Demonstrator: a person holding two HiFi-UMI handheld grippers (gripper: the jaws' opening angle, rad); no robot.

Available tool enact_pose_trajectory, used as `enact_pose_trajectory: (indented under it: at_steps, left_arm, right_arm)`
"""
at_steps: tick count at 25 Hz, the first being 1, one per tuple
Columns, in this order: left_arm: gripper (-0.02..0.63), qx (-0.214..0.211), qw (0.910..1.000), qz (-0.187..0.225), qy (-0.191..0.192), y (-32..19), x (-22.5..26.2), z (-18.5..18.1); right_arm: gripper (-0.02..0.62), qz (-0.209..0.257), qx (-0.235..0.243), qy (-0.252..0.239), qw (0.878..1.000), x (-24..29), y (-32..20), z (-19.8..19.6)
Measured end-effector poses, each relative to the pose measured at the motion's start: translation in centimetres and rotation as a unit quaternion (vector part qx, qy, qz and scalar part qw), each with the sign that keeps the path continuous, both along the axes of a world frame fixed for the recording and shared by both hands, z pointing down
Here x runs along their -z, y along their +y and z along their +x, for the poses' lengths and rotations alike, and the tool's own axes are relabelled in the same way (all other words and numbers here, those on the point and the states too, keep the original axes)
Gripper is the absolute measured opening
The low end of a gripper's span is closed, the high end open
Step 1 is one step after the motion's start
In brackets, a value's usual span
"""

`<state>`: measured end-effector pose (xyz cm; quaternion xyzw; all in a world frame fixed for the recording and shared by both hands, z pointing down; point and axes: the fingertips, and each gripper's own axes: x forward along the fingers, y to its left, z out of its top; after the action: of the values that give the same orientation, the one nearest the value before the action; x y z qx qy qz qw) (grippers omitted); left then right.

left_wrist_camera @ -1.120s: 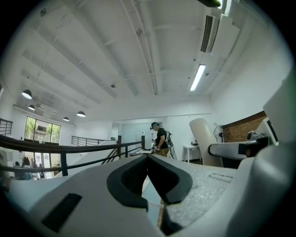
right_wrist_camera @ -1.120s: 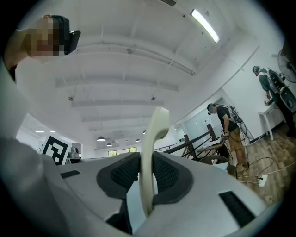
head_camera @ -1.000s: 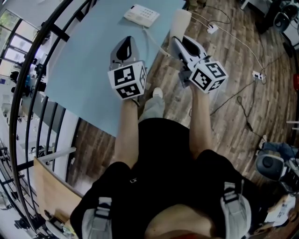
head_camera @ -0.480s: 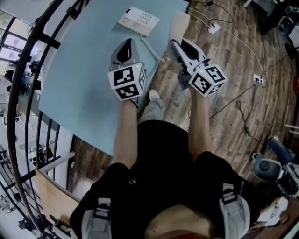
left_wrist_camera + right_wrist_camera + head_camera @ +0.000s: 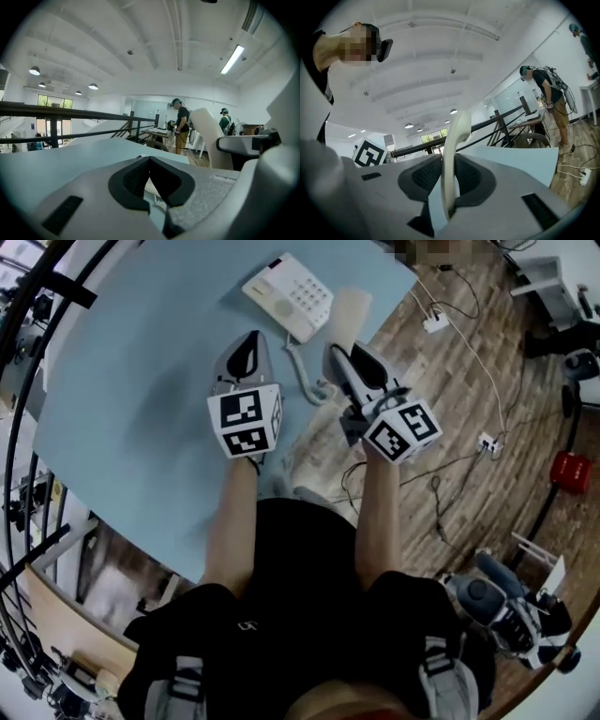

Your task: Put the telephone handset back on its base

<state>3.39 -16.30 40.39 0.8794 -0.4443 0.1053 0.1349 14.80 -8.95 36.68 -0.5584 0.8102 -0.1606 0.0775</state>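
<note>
R gripper is closed on the handset: both dark pads press its flat sides, jaws only part closed because the handset fills the gap. In the right gripper view the handset stands upright btw the pads, seen edge-on. It is cream, smooth plastic, thin in the lower part, and the top end gets wider and bends to the right.

In the head view the handset sticks forward out of the jaws as a pale, a bit blurred slab. It is just beside the base, on its right, above the table edge, and not on the base.

The base is white w/ a block of pale keys and lies flat on the light blue table. A pale coiled cord goes from the base along the table toward the R gripper.

L gripper has its jaw tips together and holds nothing. It is over the table, left of the cord.
</note>
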Motion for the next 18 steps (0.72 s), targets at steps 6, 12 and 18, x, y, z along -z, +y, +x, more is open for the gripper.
enact_pose_trajectory:
  at_steps: [6,12,18]
  left_arm:
    - [-0.002,0.017,0.9995,-0.028,0.001,-3.7,-2.6,0.8]
    - [-0.002,0.041,0.998,-0.048,-0.005,-6.3,-4.9,1.4]
    - [-0.002,0.069,0.9954,-0.066,-0.006,-7.3,-6.4,0.8]
  right_arm:
    - [0.08,-0.042,0.022,-0.001,0.999,-3.0,-4.5,0.8]
    - [0.08,-0.09,0.074,0.011,0.993,-6.3,-8.1,1.3]
    - [0.08,-0.163,0.177,0.041,0.97,-10.5,-11.8,1.0]
